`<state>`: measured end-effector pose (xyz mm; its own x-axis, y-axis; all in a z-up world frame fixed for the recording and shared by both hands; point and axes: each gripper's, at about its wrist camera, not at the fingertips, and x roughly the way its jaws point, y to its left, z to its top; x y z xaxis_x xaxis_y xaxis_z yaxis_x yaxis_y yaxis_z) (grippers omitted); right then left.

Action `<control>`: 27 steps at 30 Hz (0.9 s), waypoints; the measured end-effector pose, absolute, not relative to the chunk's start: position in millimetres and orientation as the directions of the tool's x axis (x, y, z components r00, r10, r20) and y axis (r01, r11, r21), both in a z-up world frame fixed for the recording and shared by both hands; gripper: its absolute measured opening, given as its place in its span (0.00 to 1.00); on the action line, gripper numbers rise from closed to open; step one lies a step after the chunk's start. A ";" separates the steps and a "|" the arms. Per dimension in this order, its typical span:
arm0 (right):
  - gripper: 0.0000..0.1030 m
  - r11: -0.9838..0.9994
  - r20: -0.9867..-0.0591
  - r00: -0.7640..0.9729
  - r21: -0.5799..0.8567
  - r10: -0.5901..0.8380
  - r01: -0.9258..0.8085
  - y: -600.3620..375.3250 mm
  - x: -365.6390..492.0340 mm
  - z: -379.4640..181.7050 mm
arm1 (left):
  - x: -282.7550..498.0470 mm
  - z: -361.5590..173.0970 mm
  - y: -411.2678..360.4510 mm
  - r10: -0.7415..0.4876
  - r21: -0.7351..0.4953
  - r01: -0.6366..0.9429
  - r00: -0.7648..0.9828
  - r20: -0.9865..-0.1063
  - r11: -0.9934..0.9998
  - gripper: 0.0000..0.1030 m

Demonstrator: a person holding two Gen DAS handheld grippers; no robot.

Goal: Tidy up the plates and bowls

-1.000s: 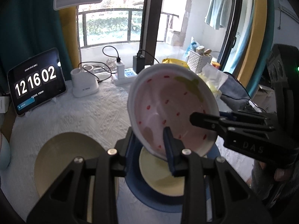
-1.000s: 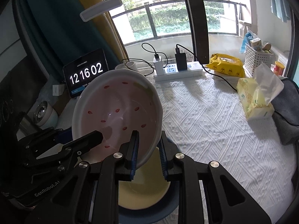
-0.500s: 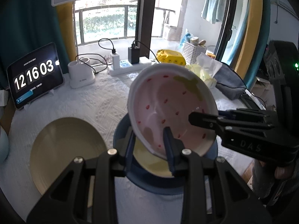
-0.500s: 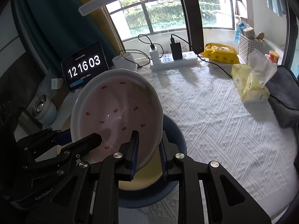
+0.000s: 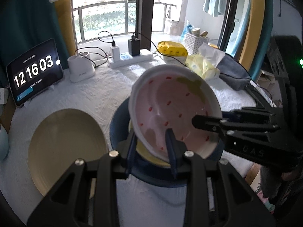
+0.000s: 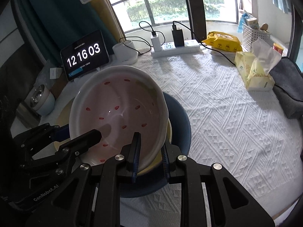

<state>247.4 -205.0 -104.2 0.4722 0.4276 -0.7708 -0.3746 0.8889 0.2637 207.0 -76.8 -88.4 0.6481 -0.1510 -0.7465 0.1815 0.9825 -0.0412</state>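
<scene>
Both grippers pinch the strawberry bowl (image 5: 174,111) by its rim: my left gripper (image 5: 151,147) on the near edge, my right gripper (image 6: 150,151) on the opposite side, one finger inside the bowl, one outside on each. The bowl hangs tilted, just ahead of my fingertips and above the stack: a yellow bowl (image 6: 168,130) nested in a blue plate (image 6: 180,117).

Step in hand, as I judge it: lower the bowl into the yellow one. Level it first and keep both hands moving together, so the rim does not twist in the pads. Release only once it is seated.

A yellow plate (image 5: 66,149) lies left of my left gripper. White textured cloth (image 6: 227,104) covers the table. Beyond my fingertips: clock tablet (image 6: 84,54), power strip (image 6: 176,47), tissues (image 6: 255,71), window.
</scene>
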 end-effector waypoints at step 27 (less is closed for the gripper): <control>0.22 0.914 -0.791 0.507 0.153 0.341 -0.376 -200.1 246.2 -106.1 | 200.8 -93.0 -74.0 -0.104 0.014 0.170 0.660 -0.744 0.985 0.34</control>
